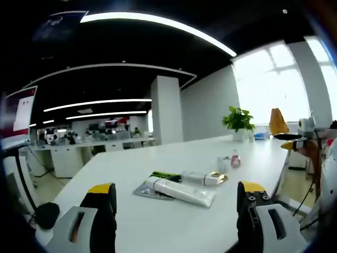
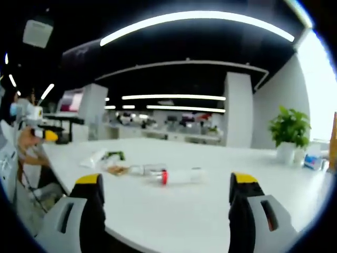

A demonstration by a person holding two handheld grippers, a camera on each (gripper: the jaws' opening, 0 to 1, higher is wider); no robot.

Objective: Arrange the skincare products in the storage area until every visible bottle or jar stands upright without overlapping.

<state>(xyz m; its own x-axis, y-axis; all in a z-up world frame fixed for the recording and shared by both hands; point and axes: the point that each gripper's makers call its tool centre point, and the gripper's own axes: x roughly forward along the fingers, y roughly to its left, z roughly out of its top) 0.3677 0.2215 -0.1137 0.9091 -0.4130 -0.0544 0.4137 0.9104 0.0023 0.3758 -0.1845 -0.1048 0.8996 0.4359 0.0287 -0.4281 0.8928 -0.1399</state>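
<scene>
Products lie flat on the white table (image 1: 158,221), none upright yet. In my left gripper view: white tube (image 1: 181,191) on its side nearest me, resting partly on a flat grey sachet (image 1: 143,190); behind it a green-and-black tube (image 1: 164,175), and just beside that a clear bottle w/ gold cap (image 1: 204,178), also lying down. Further back, near the far edge, two small items, a pale jar (image 1: 224,163) and a bottle w/ pink-red lid (image 1: 235,159); can't tell if those stand or lie. Potted plant (image 1: 238,121) at the table's far end.

My left gripper (image 1: 178,196) is released, jaws wide apart w/ nothing between them, short of the white tube.

Right gripper view, from another side: clear tube w/ red cap (image 2: 179,176) on its side in the middle, another clear bottle (image 2: 148,169) just beside it, then the white tube (image 2: 95,157) and green-and-black one (image 2: 115,155) further off. Plant (image 2: 289,129) at far right. My right gripper (image 2: 167,190) is also released, jaws spread, empty, well short of the red-capped tube.
</scene>
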